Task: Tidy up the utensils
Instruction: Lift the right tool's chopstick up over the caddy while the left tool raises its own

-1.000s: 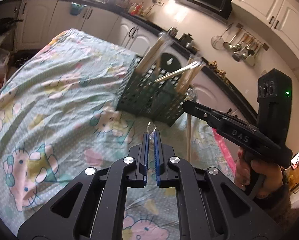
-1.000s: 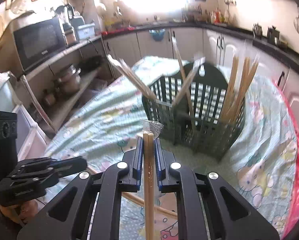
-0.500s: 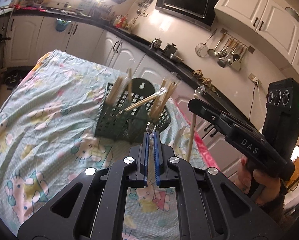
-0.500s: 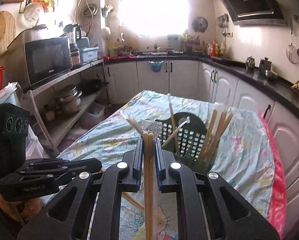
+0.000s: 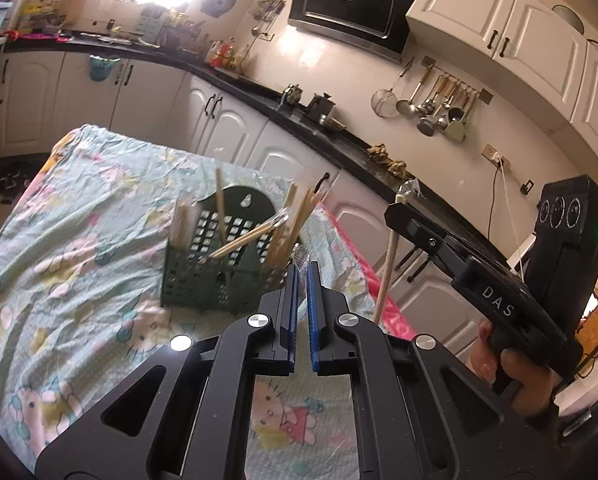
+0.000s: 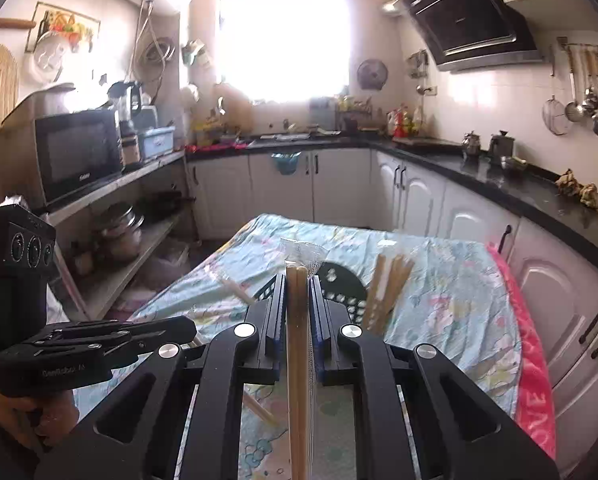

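Surface (image 5: 79, 200) under cartoon cloth; green basket (image 5: 203, 284) standing on it, chopsticks inside. Right hand-held gripper (image 6: 298, 280) clamped on wrapped chopstick pair (image 6: 297, 360), held upright above the basket. Left hand-held gripper (image 5: 301, 272) pinched together on clear wrapper tip (image 5: 300, 255). Advice: aim lower ends over an open compartment, lower straight, release late.

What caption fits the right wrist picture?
Right hand-held gripper shut on wrapped chopsticks above the green utensil basket.
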